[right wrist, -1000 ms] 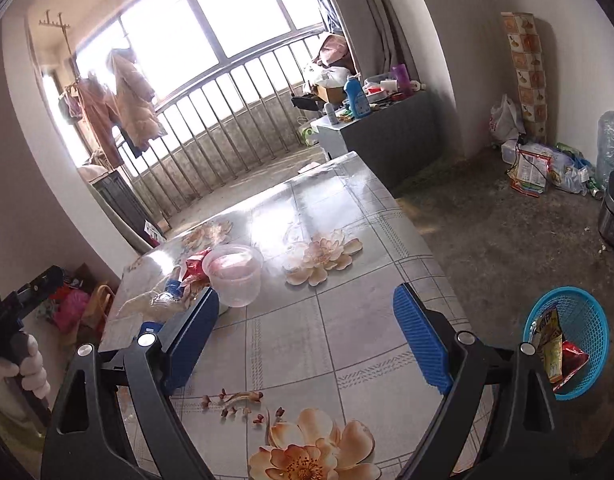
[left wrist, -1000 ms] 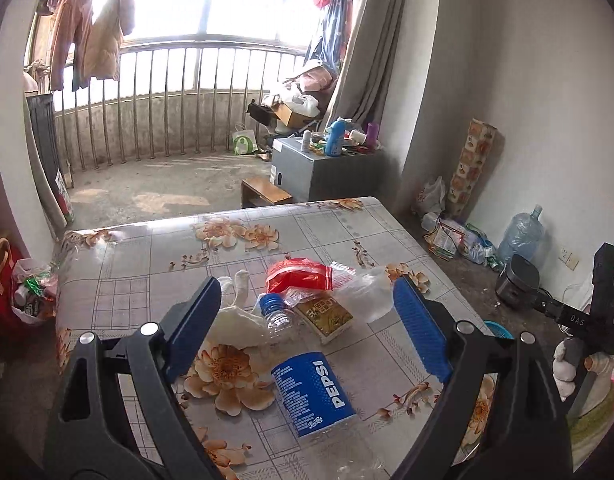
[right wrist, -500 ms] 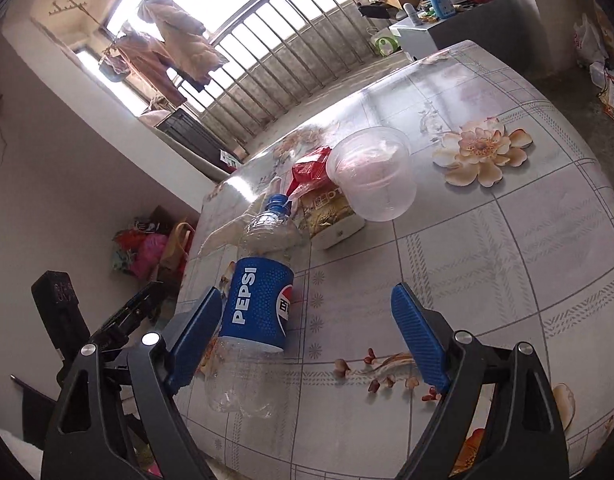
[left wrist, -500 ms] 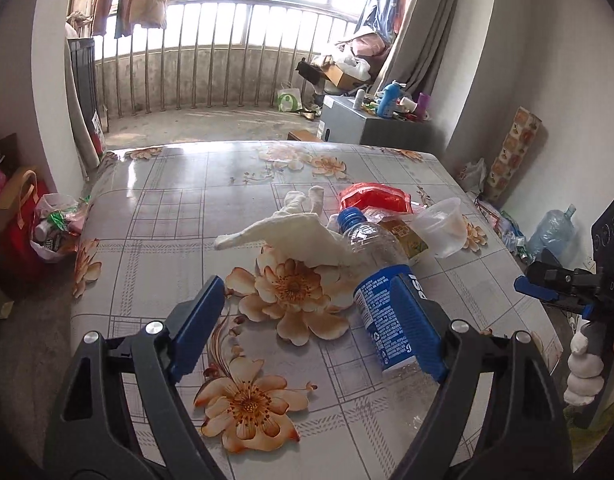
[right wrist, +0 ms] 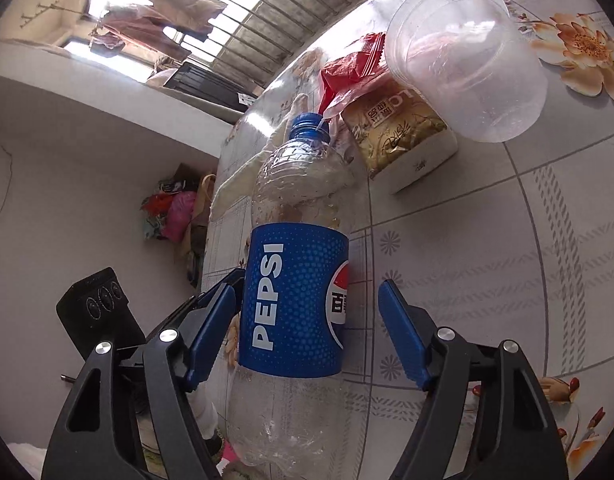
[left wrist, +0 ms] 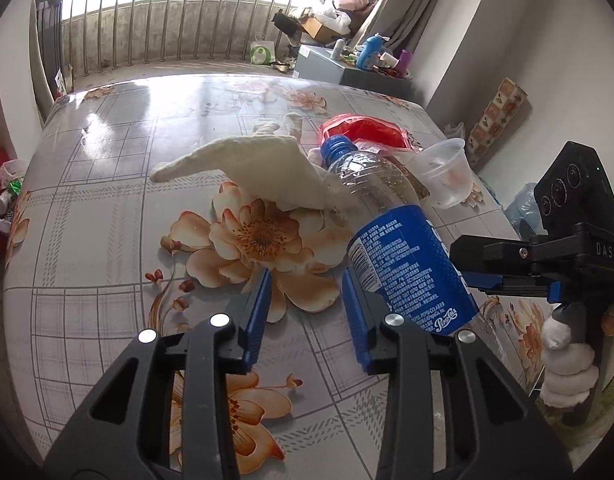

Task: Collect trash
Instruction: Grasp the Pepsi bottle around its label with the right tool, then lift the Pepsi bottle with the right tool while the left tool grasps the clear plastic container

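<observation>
Bottle: a clear Pepsi bottle (right wrist: 295,300) with a blue label and blue cap lies on its side on the floral table (left wrist: 107,208), near the table's edge, cap pointing toward the other trash.
Right gripper: the right gripper (right wrist: 307,332) straddles the label; its jaws have just been closing, yet a gap shows on each side of the bottle, so the pads do not press it.
Left gripper: the left gripper (left wrist: 307,308) sits low over a printed flower just left of the bottle; its jaws have just been closing and stand narrow, with nothing between them. Its right finger (left wrist: 357,316) is just beside the label; contact cannot be told.
Change from earlier: a second ago the right view showed the bottle far off at the left; now it fills the frame. The left gripper is much lower and nearer the tabletop.
Neighbours: a white glove-like cloth (left wrist: 263,168) lies against the bottle's shoulder; a red wrapper (right wrist: 347,68), a gold-printed box (right wrist: 403,136) and an overturned clear cup (right wrist: 467,52) sit just past the cap.
Hidden or unclear: the bottle's base is cut off at the bottom of the right view; the person's gloved hand (left wrist: 567,364) shows only at the frame edge.
</observation>
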### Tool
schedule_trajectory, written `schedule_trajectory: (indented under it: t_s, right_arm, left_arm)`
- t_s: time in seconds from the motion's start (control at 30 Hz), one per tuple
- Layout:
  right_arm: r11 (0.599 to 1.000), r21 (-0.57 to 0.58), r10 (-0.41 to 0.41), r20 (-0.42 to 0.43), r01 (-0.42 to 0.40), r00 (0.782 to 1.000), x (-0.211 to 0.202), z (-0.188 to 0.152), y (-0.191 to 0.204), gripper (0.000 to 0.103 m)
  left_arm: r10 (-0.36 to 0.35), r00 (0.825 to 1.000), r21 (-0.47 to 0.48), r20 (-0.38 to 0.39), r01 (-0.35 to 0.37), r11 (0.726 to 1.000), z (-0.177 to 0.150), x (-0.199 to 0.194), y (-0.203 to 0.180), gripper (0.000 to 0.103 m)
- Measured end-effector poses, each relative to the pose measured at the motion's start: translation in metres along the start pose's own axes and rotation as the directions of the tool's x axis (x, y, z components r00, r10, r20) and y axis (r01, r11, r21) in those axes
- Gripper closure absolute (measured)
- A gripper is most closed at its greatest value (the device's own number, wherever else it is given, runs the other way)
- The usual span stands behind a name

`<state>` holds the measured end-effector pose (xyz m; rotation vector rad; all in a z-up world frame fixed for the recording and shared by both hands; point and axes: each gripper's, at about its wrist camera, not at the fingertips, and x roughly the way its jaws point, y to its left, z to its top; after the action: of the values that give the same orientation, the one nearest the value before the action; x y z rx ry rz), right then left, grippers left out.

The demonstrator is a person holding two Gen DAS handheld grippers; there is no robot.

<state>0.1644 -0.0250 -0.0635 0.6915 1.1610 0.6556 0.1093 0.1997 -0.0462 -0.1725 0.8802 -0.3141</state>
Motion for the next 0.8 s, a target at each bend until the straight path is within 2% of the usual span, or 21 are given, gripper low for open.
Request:
schedule_trajectory:
  t_s: [0.23,0.33,0.53,0.8]
  right_arm:
    - [0.998,0.019,0.068,-0.052,-0.067,0.996,0.019,0.000,0.000,0.044]
    - [0.998,0.005,0.065,-0.046,-0.065,0.997,0.018,-0.003,0.004,0.044]
    - [0.995,0.003,0.096,-0.029,-0.095,0.995,0.012,-0.004,0.002,0.045]
    - [0.992,-0.020,0.122,0.047,-0.121,0.991,-0.032,-0.012,-0.003,0.045]
  left_arm:
    - [-0.024,0.999,0.010,-0.030,0.024,1.000,-0.002,0.011,-0.004,0.074]
    - [-0.025,0.999,0.019,-0.028,0.026,0.999,-0.002,0.009,-0.009,0.078]
    - [-0.027,0.999,0.034,-0.024,0.028,0.999,-0.001,-0.001,-0.020,0.078]
    - [-0.053,0.999,0.085,0.000,0.052,0.995,0.003,-0.017,-0.051,0.078]
